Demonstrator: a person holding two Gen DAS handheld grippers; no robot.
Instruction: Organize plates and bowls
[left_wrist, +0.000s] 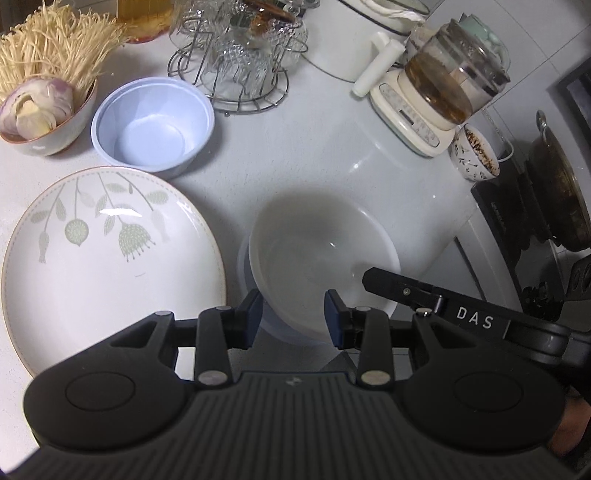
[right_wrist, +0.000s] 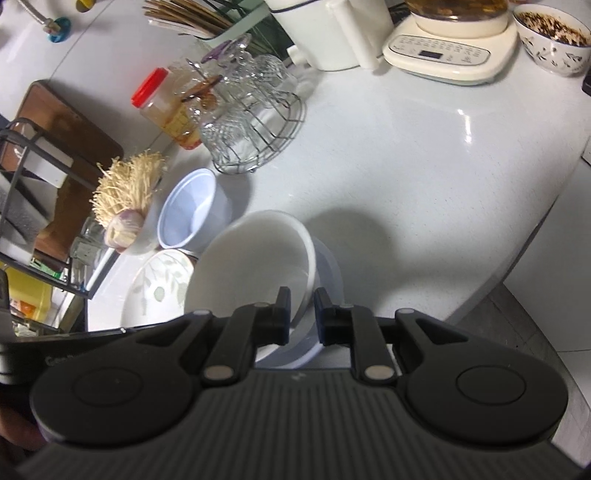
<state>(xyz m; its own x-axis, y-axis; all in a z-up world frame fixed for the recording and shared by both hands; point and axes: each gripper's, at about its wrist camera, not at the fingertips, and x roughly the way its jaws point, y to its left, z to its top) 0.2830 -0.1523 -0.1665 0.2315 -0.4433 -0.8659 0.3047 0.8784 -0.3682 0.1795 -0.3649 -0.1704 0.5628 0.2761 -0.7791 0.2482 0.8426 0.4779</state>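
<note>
A white bowl (left_wrist: 325, 254) sits nested in a pale blue bowl (left_wrist: 280, 325) on the white counter. My left gripper (left_wrist: 293, 319) is open and empty, just short of the bowls' near rim. My right gripper (right_wrist: 302, 314) straddles the white bowl's rim (right_wrist: 258, 254) with a narrow gap between the pads; whether it grips is unclear. It also shows in the left wrist view (left_wrist: 373, 275). A leaf-patterned plate (left_wrist: 110, 266) lies left of the bowls. A light blue bowl (left_wrist: 153, 122) stands behind the plate.
A bowl of onion and noodles (left_wrist: 40, 118) stands at the far left. A wire rack of glasses (left_wrist: 240, 66), a kettle appliance (left_wrist: 436, 99), a patterned bowl (left_wrist: 476, 155) and a stove pan (left_wrist: 557, 192) line the back and right. The counter edge (right_wrist: 535, 236) runs on the right.
</note>
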